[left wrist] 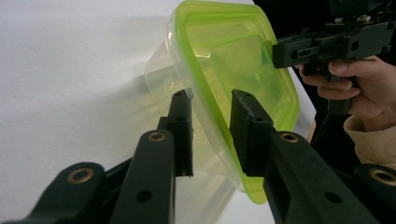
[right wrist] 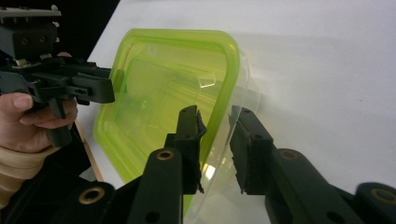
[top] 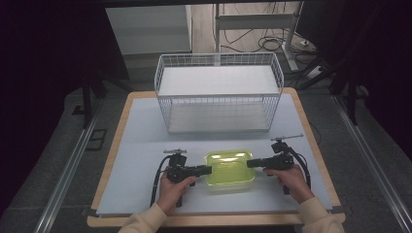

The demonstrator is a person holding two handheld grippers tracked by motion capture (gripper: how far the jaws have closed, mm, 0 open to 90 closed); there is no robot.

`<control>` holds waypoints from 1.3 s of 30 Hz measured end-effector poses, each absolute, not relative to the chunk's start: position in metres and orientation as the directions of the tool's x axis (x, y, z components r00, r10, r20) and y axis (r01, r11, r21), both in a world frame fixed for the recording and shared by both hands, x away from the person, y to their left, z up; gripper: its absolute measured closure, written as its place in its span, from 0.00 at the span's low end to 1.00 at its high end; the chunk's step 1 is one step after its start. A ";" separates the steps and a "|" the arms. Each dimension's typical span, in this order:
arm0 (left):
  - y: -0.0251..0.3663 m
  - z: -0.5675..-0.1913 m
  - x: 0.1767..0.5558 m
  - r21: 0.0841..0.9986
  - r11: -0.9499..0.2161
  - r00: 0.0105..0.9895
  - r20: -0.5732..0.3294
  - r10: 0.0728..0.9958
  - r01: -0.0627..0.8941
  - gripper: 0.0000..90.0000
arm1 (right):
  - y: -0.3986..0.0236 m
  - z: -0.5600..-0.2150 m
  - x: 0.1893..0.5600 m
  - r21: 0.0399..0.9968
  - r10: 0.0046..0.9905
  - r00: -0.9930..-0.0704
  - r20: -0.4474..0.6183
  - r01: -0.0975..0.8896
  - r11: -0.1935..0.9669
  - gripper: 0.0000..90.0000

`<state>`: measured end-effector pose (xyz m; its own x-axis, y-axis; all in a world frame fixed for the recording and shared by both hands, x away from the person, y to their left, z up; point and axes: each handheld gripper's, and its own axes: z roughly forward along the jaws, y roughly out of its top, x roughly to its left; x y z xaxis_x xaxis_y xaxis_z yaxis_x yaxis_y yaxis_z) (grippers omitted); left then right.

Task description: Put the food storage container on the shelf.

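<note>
A clear plastic container with a yellow-green lid [top: 228, 167] rests on the white mat near the table's front edge. My left gripper [top: 209, 170] meets its left end. In the left gripper view the jaws [left wrist: 210, 130] straddle the lid's rim [left wrist: 205, 116], one pad on the lid, the other against the clear wall, pressing on it. My right gripper [top: 250, 163] holds the opposite end. Its jaws [right wrist: 217, 140] clamp the rim [right wrist: 223, 112] the same way. Each gripper view shows the other gripper across the lid [left wrist: 327, 44] [right wrist: 70, 86].
A white wire basket [top: 218, 58] stands at the back of the table, its open front toward me. The white mat [top: 145, 141] covers the wooden tabletop, with bare room between basket and container. Cables trail from both grippers toward my hands.
</note>
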<state>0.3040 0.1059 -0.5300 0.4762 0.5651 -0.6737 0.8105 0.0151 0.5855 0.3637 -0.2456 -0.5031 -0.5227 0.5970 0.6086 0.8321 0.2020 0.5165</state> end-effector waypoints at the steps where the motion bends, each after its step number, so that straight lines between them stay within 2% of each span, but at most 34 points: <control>1: 0.107 -0.529 0.303 0.584 0.021 0.474 -0.679 0.561 0.811 0.81 | -0.246 -0.502 0.363 0.522 0.595 -0.524 0.609 0.830 0.196 0.83; 3: 0.108 -0.528 0.303 0.583 0.026 0.474 -0.686 0.552 0.812 0.82 | -0.246 -0.501 0.362 0.527 0.594 -0.522 0.613 0.830 0.185 0.85; 5: 0.112 -0.526 0.303 0.580 0.040 0.481 -0.710 0.514 0.814 0.88 | -0.250 -0.496 0.360 0.535 0.584 -0.513 0.630 0.831 0.152 0.89; 7: 0.112 -0.524 0.301 0.590 0.039 0.487 -0.699 0.524 0.806 0.91 | -0.249 -0.493 0.358 0.551 0.589 -0.529 0.611 0.818 0.163 0.89; 27: 0.124 -0.499 0.293 0.667 0.059 0.539 -0.648 0.537 0.743 0.91 | -0.234 -0.462 0.347 0.653 0.596 -0.608 0.525 0.737 0.176 0.89; 33: 0.122 -0.487 0.295 0.696 0.058 0.564 -0.625 0.540 0.716 0.91 | -0.232 -0.443 0.343 0.716 0.605 -0.654 0.454 0.672 0.189 0.89; 39: 0.124 -0.478 0.296 0.720 0.046 0.590 -0.602 0.538 0.692 0.90 | -0.232 -0.431 0.341 0.740 0.604 -0.667 0.437 0.649 0.180 0.89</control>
<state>0.2963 0.1238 -0.4779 0.5901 0.5383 -0.6017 0.6922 0.0463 0.7202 0.3411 -0.2322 -0.4315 -0.6665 0.6037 0.4374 0.6486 0.1803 0.7395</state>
